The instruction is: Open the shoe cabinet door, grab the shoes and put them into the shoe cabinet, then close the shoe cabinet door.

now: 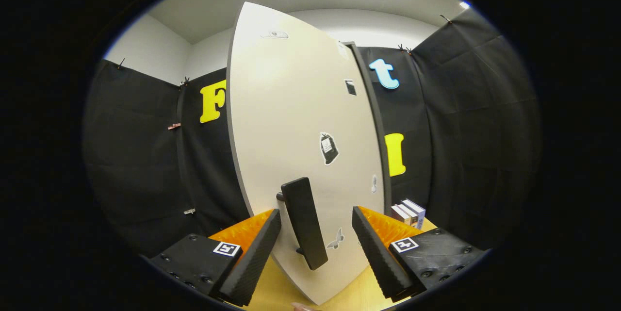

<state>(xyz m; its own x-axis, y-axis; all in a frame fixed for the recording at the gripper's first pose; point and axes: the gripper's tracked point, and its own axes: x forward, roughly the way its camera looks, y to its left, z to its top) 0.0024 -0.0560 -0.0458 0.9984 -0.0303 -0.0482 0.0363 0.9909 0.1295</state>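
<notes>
**Gripper spread at the cabinet door handle**

Gripper view: the hand-held gripper (316,238) has its fingers spread wide apart, touching nothing. Between them, just ahead, the dark bar handle (304,222) stands out from the pale shoe cabinet door (291,122), which rises tall beyond the fingers and carries small stickers (329,148). The door's lower edge sits over the yellow wooden desk (279,289). Right of the door, a few books (408,212) stand on the desk

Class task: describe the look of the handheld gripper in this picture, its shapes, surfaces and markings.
The gripper has two wedge-shaped fingers with finely ribbed inner faces. Each sits on a black block with round screw heads, and each block carries a square black-and-white marker tag.
</notes>
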